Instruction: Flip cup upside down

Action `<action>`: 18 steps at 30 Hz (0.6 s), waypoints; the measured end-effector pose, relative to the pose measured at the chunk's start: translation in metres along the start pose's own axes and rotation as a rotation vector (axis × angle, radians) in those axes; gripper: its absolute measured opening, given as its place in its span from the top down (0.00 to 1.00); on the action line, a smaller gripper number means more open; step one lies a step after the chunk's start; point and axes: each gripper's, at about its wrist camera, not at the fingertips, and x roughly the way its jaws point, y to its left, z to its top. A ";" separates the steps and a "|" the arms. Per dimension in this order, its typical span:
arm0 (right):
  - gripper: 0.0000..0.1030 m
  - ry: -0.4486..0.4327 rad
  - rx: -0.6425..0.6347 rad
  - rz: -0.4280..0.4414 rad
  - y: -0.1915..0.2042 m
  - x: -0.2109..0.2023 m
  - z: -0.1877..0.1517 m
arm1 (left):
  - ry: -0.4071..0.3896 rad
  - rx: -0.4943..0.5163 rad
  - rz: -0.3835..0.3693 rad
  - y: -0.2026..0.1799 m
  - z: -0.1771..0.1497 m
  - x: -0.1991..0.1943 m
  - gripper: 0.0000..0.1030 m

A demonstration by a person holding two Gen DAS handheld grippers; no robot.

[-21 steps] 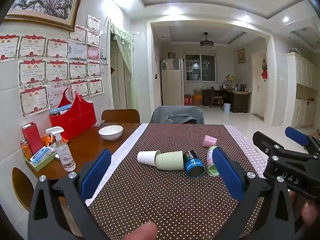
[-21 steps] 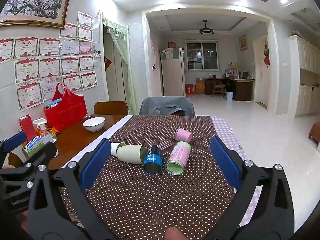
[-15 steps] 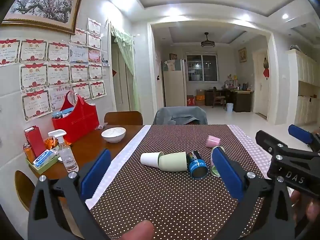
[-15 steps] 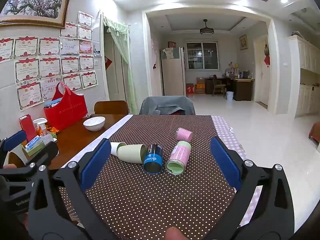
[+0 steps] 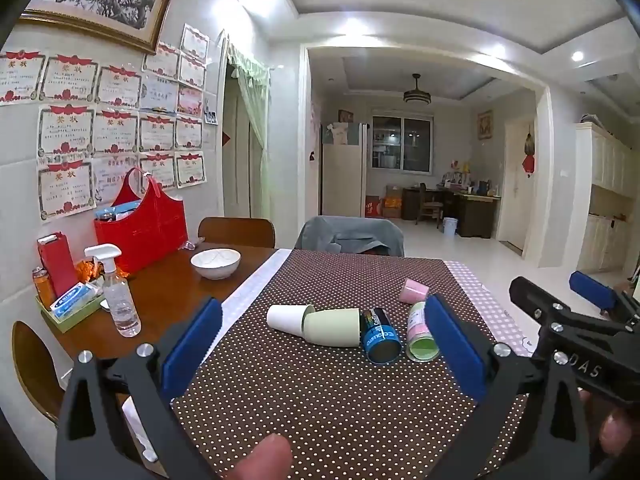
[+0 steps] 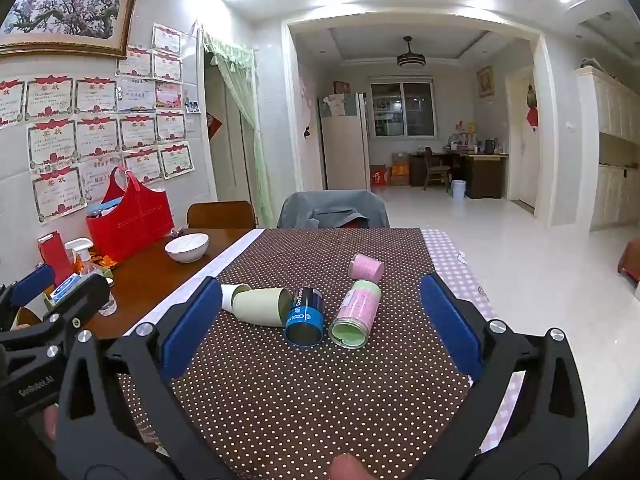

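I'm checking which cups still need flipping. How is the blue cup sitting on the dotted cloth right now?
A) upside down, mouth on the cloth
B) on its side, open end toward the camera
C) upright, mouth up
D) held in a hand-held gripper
B: the blue cup lies on its side between the light green cup and the pink-and-green cup, its dark open end facing the camera, with both hand-held grippers open and away from it.

Glossy wooden table (image 5: 168, 284), matt dotted cloth (image 5: 320, 392) — glazed bowl (image 5: 216, 263)
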 end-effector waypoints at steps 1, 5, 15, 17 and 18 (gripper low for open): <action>0.06 0.000 0.001 0.001 0.000 0.000 -0.001 | 0.002 0.002 0.000 0.000 0.000 0.000 0.04; 0.06 0.004 0.003 0.003 0.000 0.000 0.000 | 0.011 -0.003 -0.008 0.003 0.000 0.001 0.04; 0.06 0.004 0.004 0.002 0.000 0.000 0.001 | 0.020 0.018 -0.012 -0.001 -0.001 0.001 0.04; 0.06 0.004 0.006 0.002 0.000 0.000 0.001 | 0.022 0.019 -0.012 -0.003 -0.002 0.001 0.04; 0.06 0.004 0.006 0.003 0.000 0.000 0.002 | 0.022 0.021 -0.011 -0.003 -0.002 0.001 0.04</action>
